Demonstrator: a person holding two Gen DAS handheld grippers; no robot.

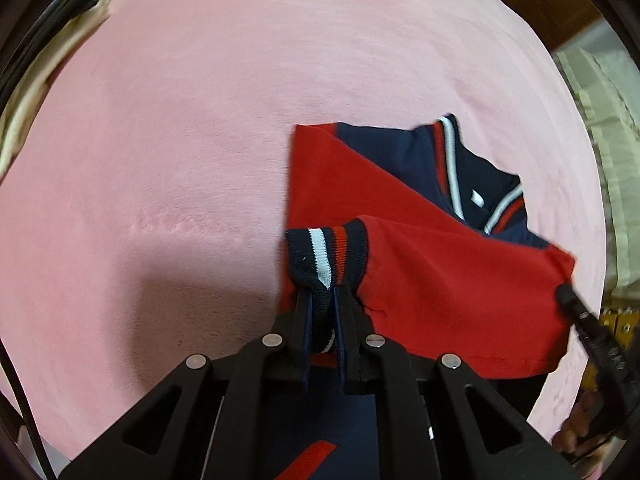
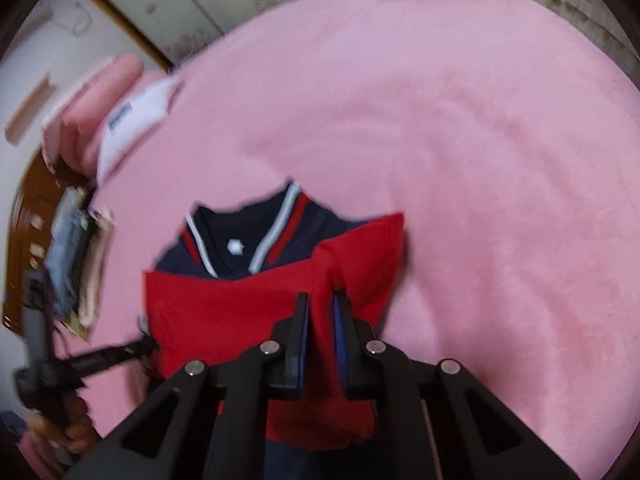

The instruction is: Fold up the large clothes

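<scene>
A red and navy polo shirt point(image 1: 420, 248) with a striped collar lies on a pink blanket point(image 1: 200, 140). My left gripper point(image 1: 322, 296) is shut on the striped sleeve cuff point(image 1: 326, 254) and holds it over the shirt. My right gripper point(image 2: 320, 300) is shut on a fold of the red sleeve cloth point(image 2: 248, 312) of the same shirt point(image 2: 276, 264). The right gripper's tip point(image 1: 568, 296) shows at the red sleeve's far corner in the left wrist view. The left gripper point(image 2: 144, 346) shows at the shirt's left edge in the right wrist view.
The pink blanket point(image 2: 480, 160) covers the whole bed. A pink pillow point(image 2: 100, 92) and a white folded cloth point(image 2: 136, 124) lie at its far left. A pile of clothes point(image 2: 76, 256) sits by a wooden headboard point(image 2: 28, 216). White lace fabric point(image 1: 600, 128) hangs at the right.
</scene>
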